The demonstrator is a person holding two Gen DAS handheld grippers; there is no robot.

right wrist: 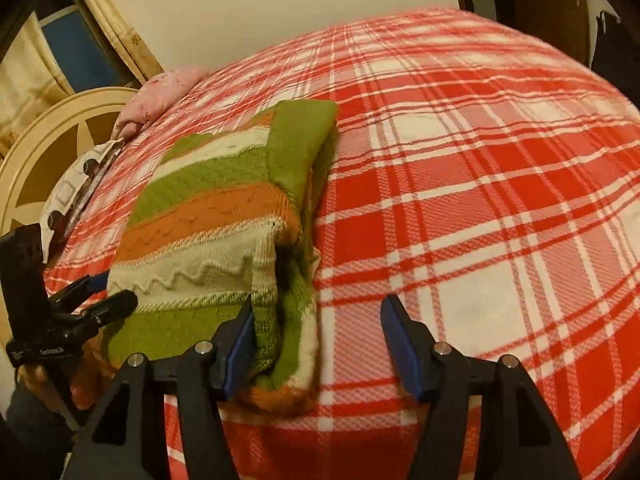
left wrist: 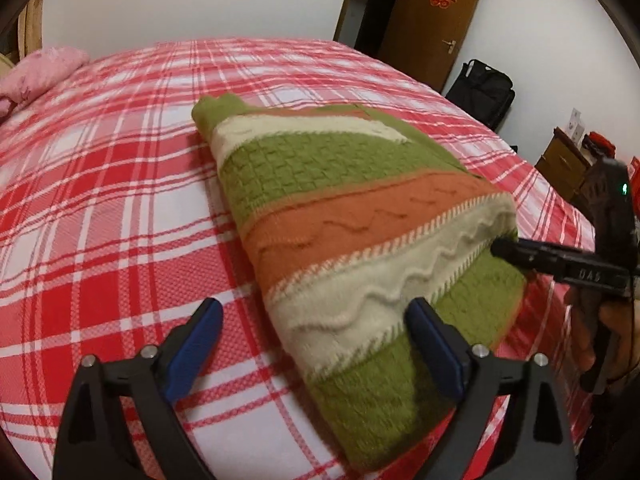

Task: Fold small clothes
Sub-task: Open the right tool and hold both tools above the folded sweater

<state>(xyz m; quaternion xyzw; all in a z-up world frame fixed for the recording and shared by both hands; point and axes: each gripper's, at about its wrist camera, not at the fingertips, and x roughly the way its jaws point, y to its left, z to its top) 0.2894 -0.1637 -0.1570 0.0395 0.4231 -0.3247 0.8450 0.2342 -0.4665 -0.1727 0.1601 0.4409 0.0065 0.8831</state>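
Knitted sweater (left wrist: 360, 240) lies folded on the bed (left wrist: 120, 200), both grippers released, so its springy layers may unfold.

The sweater (left wrist: 352, 216) is fuzzy, textured knit wool; the bed (left wrist: 100, 200) wears a woven plaid cloth; the left gripper (left wrist: 316, 340) is matt black plastic with blue pads

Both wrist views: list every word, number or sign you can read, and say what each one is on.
"囍", a red double-happiness sign, on the brown door.
"OAS", or close to it, blurred, on the right hand-held gripper.
"GenRobot.AI", small and soft, so uncertain, on the left hand-held gripper.
A second small white label beside it is too small to read.
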